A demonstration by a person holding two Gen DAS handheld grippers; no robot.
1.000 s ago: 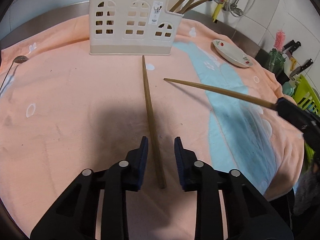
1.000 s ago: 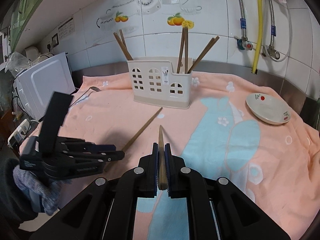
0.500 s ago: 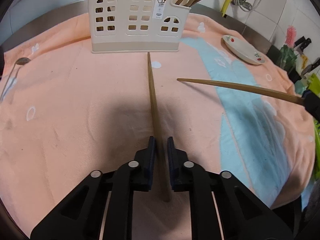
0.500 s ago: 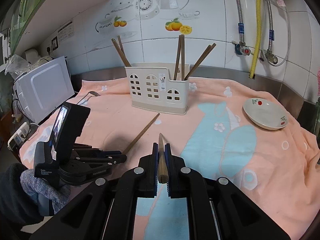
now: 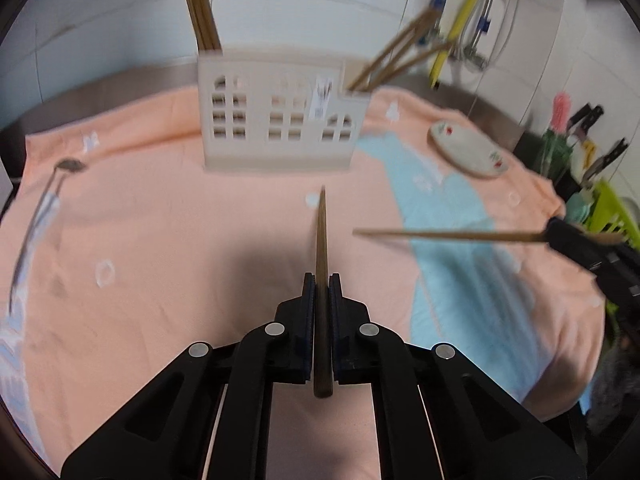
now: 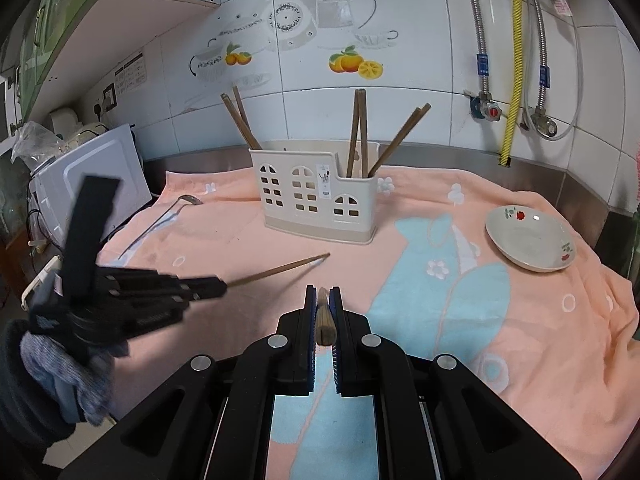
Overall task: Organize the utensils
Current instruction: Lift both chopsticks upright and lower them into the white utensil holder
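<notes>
A cream utensil holder [image 5: 280, 120] [image 6: 320, 196] with arched cut-outs stands at the back of the towel, several chopsticks leaning in it. My left gripper [image 5: 321, 280] is shut on a brown chopstick [image 5: 321, 248], lifted off the cloth with its tip toward the holder. From the right wrist view that left gripper [image 6: 220, 286] comes in from the left with the same chopstick [image 6: 280, 269] sticking out. My right gripper [image 6: 323, 292] is shut on another chopstick [image 6: 323, 316], seen end-on; in the left wrist view this chopstick [image 5: 448, 235] reaches in from the right.
A white dish [image 6: 530, 242] [image 5: 468, 152] with red flowers sits at the right on the peach and blue towel [image 6: 460, 292]. A metal ladle [image 6: 160, 218] [image 5: 36, 220] lies at the left. A microwave [image 6: 84, 184] stands beyond the left edge; pipes run down the tiled wall.
My left gripper closed on the chopstick that lay on the towel and raised it clear of the cloth. The right gripper kept still with its chopstick.
</notes>
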